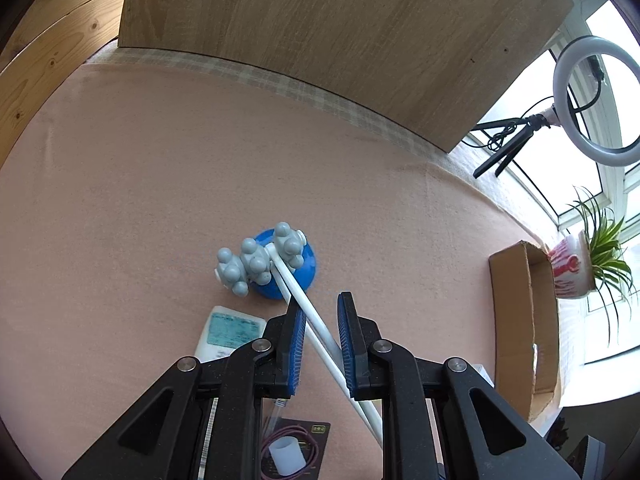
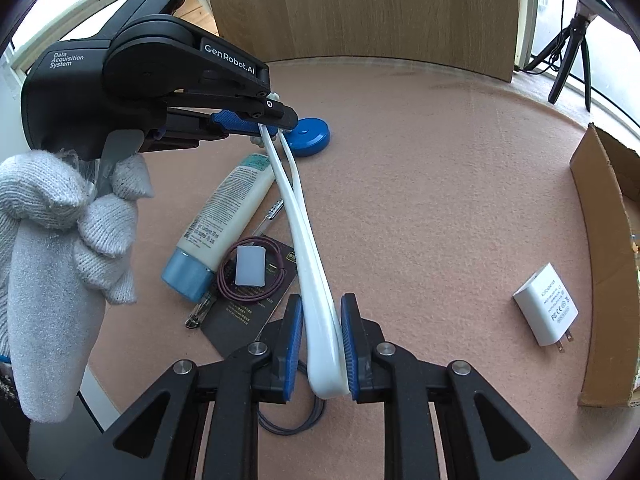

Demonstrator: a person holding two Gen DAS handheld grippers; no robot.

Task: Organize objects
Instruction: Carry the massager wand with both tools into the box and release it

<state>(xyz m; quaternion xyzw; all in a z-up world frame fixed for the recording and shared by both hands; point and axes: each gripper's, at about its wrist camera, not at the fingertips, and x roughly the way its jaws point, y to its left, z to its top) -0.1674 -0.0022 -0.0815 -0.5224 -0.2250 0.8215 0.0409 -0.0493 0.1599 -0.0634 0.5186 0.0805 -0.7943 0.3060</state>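
Observation:
A white two-pronged massager point(image 1: 316, 326) with grey knobbed rollers point(image 1: 256, 260) is held above the pink table mat. My left gripper point(image 1: 322, 312) has its jaws around the two white prongs with some gap showing. In the right wrist view my right gripper point(image 2: 318, 316) grips the curved white handle end point(image 2: 322, 344), and the left gripper point(image 2: 276, 120) holds the prongs near the rollers. A blue round lid point(image 2: 310, 131) lies under the roller end; it also shows in the left wrist view point(image 1: 304, 258).
A lotion tube point(image 2: 224, 216), a black card with a coiled cord and clear cap point(image 2: 250, 266), a pen and a grey cord lie at the near left. A white charger point(image 2: 546, 308) lies beside a cardboard box point(image 2: 604, 264). A wooden board point(image 1: 340, 32) stands behind.

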